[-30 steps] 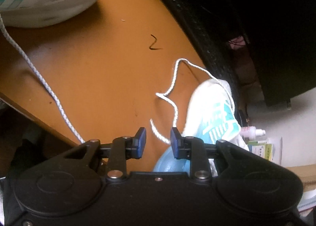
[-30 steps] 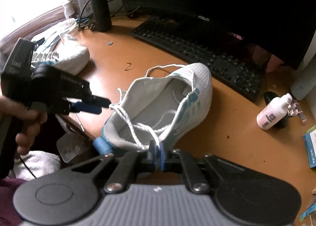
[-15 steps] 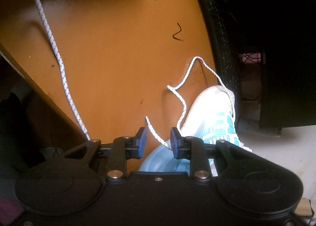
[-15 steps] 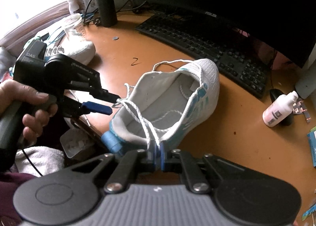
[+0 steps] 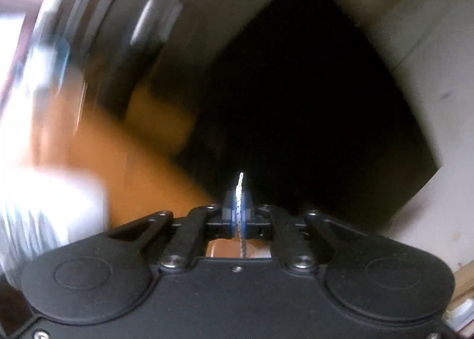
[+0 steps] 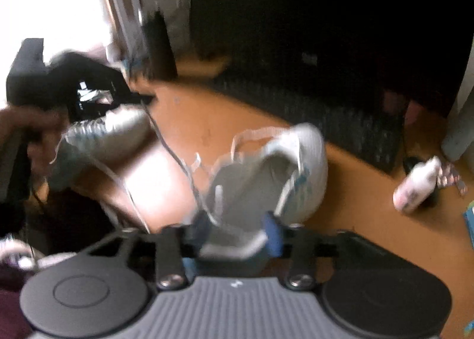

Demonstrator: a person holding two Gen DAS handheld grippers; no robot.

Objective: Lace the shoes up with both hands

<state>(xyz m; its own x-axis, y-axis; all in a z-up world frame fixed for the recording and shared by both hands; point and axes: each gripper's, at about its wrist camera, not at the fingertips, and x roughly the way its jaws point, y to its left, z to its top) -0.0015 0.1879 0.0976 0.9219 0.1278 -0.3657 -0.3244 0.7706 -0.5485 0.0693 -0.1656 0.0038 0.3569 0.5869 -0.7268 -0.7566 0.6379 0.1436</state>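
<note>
Jaws of the left gripper (image 5: 238,214) pinch the shoelace (image 5: 239,188); right gripper (image 6: 237,230) jaws are opening above the shoe (image 6: 308,158).

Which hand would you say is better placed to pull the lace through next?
Left: the left gripper is shut on the lace. The right gripper is opening, nothing pinched, above the shoe.

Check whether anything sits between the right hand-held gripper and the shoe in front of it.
Nothing visible does. The right hand-held gripper is opening with nothing pinched, and the white shoe lies right beyond its fingertips on the orange desk. The frame is blurred.
</note>
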